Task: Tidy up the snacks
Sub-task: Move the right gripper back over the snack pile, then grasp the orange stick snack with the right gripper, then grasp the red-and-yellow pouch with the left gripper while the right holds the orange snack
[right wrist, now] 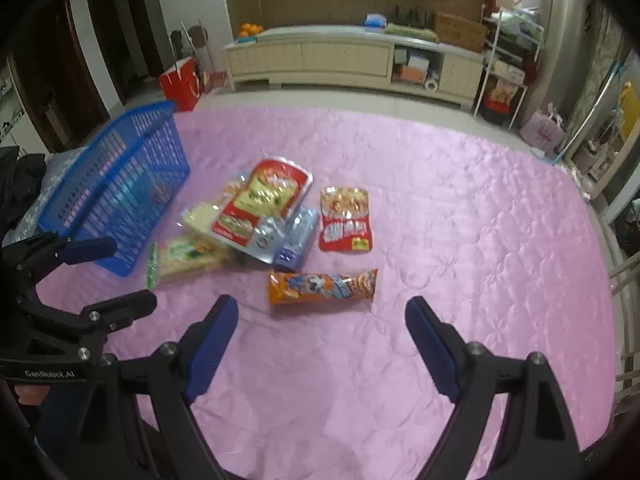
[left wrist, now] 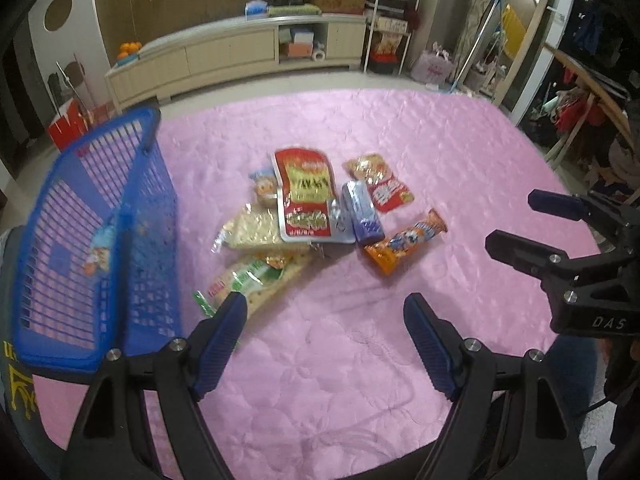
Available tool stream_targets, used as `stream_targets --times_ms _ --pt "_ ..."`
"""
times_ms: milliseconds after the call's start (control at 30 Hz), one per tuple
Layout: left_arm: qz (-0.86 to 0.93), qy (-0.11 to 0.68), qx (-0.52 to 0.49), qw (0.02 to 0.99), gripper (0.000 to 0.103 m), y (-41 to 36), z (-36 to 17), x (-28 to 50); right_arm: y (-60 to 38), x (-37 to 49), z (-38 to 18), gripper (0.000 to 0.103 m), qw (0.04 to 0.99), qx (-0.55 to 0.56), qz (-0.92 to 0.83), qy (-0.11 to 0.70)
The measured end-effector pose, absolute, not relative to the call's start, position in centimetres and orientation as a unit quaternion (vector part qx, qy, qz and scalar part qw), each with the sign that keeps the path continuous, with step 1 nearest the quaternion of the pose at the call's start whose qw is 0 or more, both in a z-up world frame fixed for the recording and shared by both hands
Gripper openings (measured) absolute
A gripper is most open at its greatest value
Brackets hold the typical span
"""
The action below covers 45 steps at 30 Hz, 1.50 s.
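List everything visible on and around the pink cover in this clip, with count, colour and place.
basket: 1, blue, left on the cover, one packet inside
big packet: 1, red and yellow, top of the pile
cracker packs: 2, pale with green, near the basket
orange bar: 1, nearest the right gripper
red pouch: 1, lying alone, right of pile
blue bar: 1, beside the big packet
cover: 1, pink, quilted
cabinet: 1, cream, far wall
left gripper: open, empty
right gripper: open, empty

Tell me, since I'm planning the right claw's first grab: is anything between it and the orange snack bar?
Nothing visible. The right claw is open, and only bare pink cover lies between it and the orange bar, which lies apart from the other packets.
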<state>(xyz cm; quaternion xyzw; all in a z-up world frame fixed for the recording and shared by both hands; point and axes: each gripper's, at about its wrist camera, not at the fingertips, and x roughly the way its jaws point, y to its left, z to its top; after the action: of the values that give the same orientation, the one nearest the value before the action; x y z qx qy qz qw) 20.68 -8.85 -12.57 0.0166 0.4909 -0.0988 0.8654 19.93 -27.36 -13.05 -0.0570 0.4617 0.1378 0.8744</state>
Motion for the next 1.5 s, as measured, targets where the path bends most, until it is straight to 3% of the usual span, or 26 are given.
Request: stream_targets --times_ms 567,700,967,1033,1067,1200,1300,1500 --pt "-0.088 0.531 0.015 0.843 0.079 -8.7 -19.0 22.7 -25.0 24.6 -20.2 0.088 0.796 -0.228 0.281 0.486" --pt "-0.090 0.533 0.012 0.841 0.079 -9.5 -19.8 23.7 -24.4 26.2 -21.6 0.072 0.772 -0.257 0.304 0.495" --pt "-0.086 0.533 0.005 0.842 0.079 -10.0 -19.8 24.4 -23.1 27.3 -22.8 0.062 0.726 -0.282 0.355 0.517" --pt "-0.083 0.534 0.005 0.842 0.079 -9.8 -19.7 24.5 -23.3 27.4 -22.6 0.054 0.726 -0.278 0.358 0.517" --pt "-0.083 0.533 0.003 0.842 0.079 -9.7 -19.6 24.6 -23.4 27.2 -22.4 0.040 0.725 -0.275 0.360 0.519" --pt "-0.084 0.529 -0.003 0.845 0.079 -9.3 -18.8 24.6 -23.8 26.3 -21.9 0.029 0.732 -0.252 0.349 0.528" --pt "-0.088 0.525 -0.006 0.847 0.079 -9.0 -17.9 24.7 -24.9 25.3 -20.7 0.023 0.748 -0.200 0.337 0.536" --pt "-0.092 0.518 -0.004 0.851 0.079 -9.2 -16.1 26.5 -26.8 25.5 -17.3 0.023 0.792 -0.102 0.293 0.526"
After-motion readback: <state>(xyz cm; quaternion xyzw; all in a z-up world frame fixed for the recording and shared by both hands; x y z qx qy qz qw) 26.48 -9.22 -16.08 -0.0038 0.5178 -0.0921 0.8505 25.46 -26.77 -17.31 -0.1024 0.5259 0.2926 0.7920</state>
